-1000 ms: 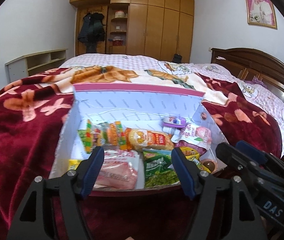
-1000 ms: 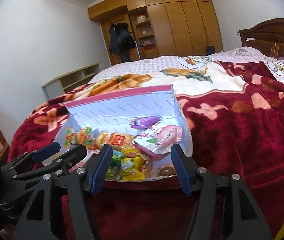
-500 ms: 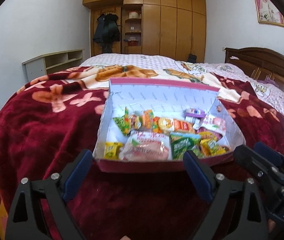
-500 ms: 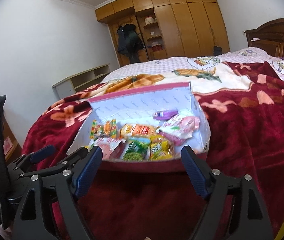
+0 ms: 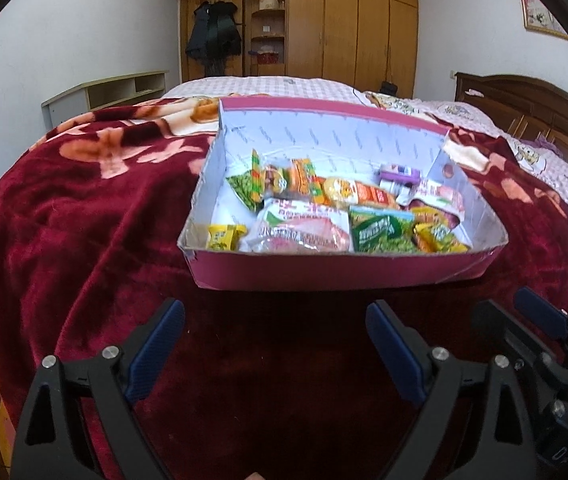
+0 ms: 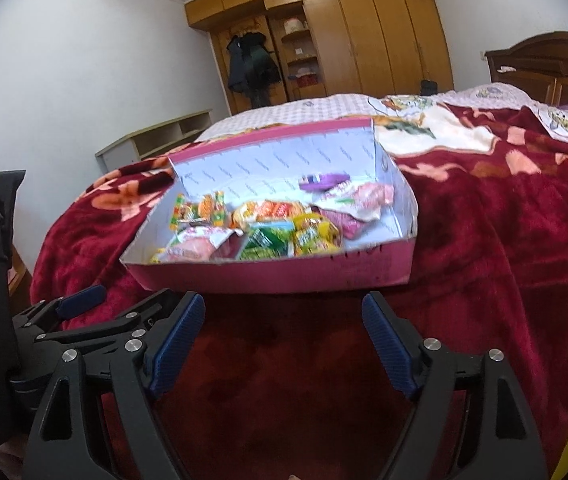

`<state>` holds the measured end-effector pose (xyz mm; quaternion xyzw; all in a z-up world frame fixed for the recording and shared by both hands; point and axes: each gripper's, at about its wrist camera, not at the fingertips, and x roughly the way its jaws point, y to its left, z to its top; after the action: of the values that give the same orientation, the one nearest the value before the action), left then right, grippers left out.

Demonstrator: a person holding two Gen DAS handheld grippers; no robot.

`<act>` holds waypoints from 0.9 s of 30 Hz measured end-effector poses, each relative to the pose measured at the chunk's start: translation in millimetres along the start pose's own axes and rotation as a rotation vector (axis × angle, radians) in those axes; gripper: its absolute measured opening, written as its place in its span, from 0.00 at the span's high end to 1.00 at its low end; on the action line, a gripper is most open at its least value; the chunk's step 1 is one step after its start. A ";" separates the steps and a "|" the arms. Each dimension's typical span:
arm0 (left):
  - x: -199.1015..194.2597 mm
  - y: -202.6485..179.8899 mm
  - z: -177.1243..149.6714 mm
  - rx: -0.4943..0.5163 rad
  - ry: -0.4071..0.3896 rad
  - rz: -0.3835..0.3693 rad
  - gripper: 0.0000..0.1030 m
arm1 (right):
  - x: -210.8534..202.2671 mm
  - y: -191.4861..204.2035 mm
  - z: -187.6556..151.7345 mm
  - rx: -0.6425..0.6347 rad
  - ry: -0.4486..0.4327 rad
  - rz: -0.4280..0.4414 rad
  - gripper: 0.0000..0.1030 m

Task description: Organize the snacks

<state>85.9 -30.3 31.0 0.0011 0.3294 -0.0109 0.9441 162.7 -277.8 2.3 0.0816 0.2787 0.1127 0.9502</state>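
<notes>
- The pink cardboard box (image 5: 344, 276) sits on the dark red blanket (image 5: 84, 220) near the foot of the bed, its white-lined back wall standing taller than the low front wall.
- The snacks lie inside it: a yellow candy (image 5: 224, 237) in the near left corner, a pink-and-white packet (image 5: 300, 232) beside it, a green pea bag (image 5: 380, 234) to the right, an orange packet (image 5: 360, 192) behind, and a small purple item (image 5: 398, 170) near the back right.
- The left gripper (image 5: 274, 344) hovers short of the box's front wall, jaws spread wide and holding nothing.
- The right gripper (image 6: 284, 340) sits just in front of the same wall, jaws likewise spread and empty.
- Everything appears to be in the box already; no snack shows loose on the blanket, so the task looks near its end or done.
- Risk: the box rests on soft, uneven bedding close to the edge, so a nudge from either gripper against the front wall could tip or slide it.
- Risk: the packets overlap in a loose heap, so a reach for one could drag a neighbour over the low front wall.
- Risk: crinkly film bags are likely slippery, and a shallow pinch may let one drop.
- Risk: the two grippers sit near each other and could collide on a shared reach.
</notes>
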 end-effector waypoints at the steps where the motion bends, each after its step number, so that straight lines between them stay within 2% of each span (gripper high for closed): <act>1: 2.0 -0.7 -1.0 0.004 0.004 0.002 0.08 | 1.1 -0.8 -1.3 0.001 0.003 -0.002 0.20; 27: 13.0 -2.7 -5.9 0.008 0.027 0.005 0.08 | 11.3 -7.5 -6.7 0.025 0.037 -0.009 0.20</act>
<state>92.3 -33.3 18.3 0.0056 0.3422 -0.0096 0.9396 169.5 -281.5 -10.7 0.0902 0.2979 0.1062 0.9444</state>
